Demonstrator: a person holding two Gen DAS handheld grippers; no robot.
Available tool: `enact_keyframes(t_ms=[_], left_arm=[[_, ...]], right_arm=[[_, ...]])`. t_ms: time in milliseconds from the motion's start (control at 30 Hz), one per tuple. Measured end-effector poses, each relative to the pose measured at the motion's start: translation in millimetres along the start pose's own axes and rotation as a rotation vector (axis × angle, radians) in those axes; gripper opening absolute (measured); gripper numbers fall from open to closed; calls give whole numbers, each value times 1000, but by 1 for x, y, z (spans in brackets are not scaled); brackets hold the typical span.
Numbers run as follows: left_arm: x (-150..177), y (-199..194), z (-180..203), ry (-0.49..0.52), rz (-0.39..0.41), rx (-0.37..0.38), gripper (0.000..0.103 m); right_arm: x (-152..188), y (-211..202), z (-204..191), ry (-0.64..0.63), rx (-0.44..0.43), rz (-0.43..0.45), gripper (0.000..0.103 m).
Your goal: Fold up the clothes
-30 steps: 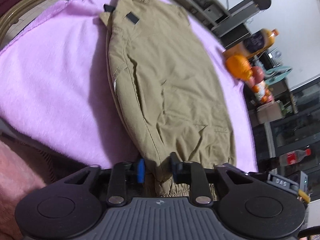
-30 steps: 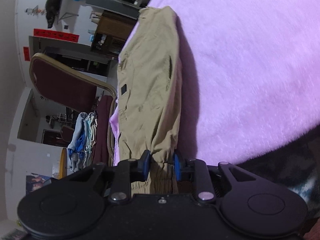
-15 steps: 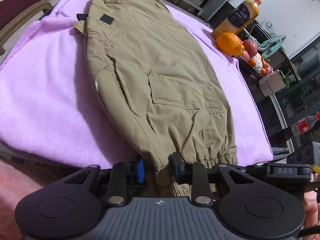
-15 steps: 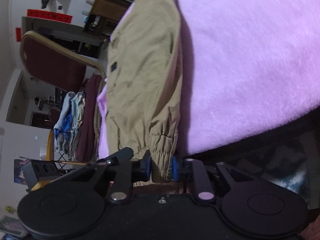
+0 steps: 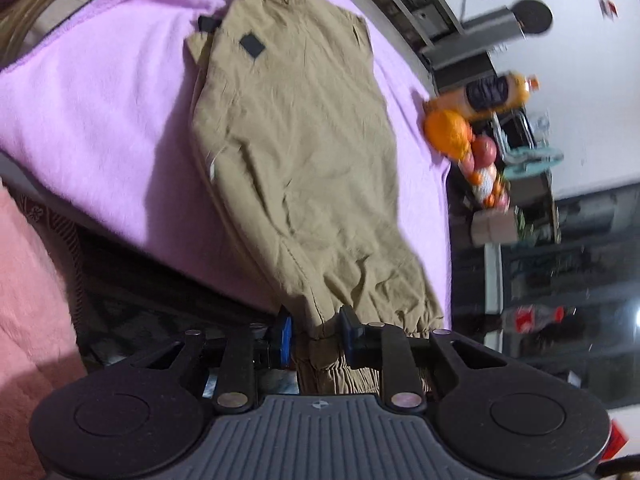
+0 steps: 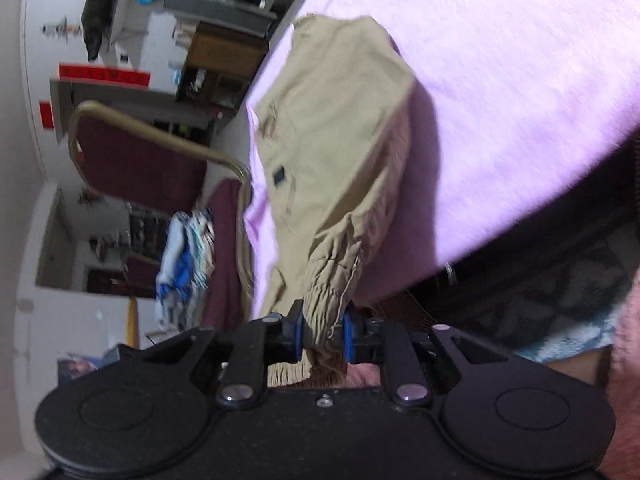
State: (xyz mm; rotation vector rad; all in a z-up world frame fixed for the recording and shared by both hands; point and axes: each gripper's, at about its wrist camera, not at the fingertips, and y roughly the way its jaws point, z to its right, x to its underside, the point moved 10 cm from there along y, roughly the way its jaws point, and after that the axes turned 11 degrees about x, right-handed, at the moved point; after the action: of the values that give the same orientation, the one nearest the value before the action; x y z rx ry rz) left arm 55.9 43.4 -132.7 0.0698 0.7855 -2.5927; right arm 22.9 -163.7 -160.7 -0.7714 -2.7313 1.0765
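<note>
Khaki trousers lie folded lengthwise on a lilac fleece blanket, waistband at the far end. At the near end, my left gripper is shut on one corner of the elastic cuff, and the cloth bunches between its blue pads. In the right wrist view the same trousers rise off the blanket toward me. My right gripper is shut on the gathered cuff at its other corner. The cuff end hangs lifted off the blanket's near edge.
An orange drink bottle and a pile of fruit stand past the blanket's far right edge. A maroon chair with clothes draped over a second one stands to the left. Pink fleece lies at the near left.
Both grippers have closed onto the trouser cuff and risen with it. The cuff end has come up off the blanket's edge, and the left view has rolled.
</note>
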Motion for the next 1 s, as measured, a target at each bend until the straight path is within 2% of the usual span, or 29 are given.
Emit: enact_keyframes(t_ms=[167, 267, 367, 467, 533, 633, 667, 700, 733, 800, 867, 1000], left_arm=[[-36, 7, 19, -42, 46, 21, 26], [-61, 7, 27, -4, 88, 2, 32], [-85, 6, 40, 152, 149, -72, 35], [-104, 1, 70, 430, 225, -145, 40], [-119, -6, 80, 496, 268, -153, 44], [-142, -17, 92, 566, 329, -159, 48], [-150, -21, 96, 590, 349, -161, 51], [-157, -24, 92, 593, 360, -175, 53], [-163, -24, 81, 581, 360, -201, 53], [-173, -22, 52, 539, 346, -262, 54], [-179, -11, 13, 456, 309, -325, 54], [-178, 11, -54, 268, 236, -411, 53]], right_arm=[[-30, 4, -32, 10, -18, 93, 18], [-49, 14, -49, -2, -14, 139, 18], [-69, 26, -61, -11, -7, 166, 18], [-96, 44, -76, -26, 16, 199, 20], [-121, 56, -84, -44, 39, 224, 26], [-153, 73, -104, -106, 74, 237, 47], [-161, 73, -110, -126, 76, 238, 57], [-168, 68, -116, -157, 66, 244, 64], [-174, 62, -123, -205, 63, 257, 67], [-185, 51, -131, -326, 90, 296, 71], [-198, 43, -130, -418, 122, 333, 73], [-222, 50, -93, -437, 131, 350, 73]])
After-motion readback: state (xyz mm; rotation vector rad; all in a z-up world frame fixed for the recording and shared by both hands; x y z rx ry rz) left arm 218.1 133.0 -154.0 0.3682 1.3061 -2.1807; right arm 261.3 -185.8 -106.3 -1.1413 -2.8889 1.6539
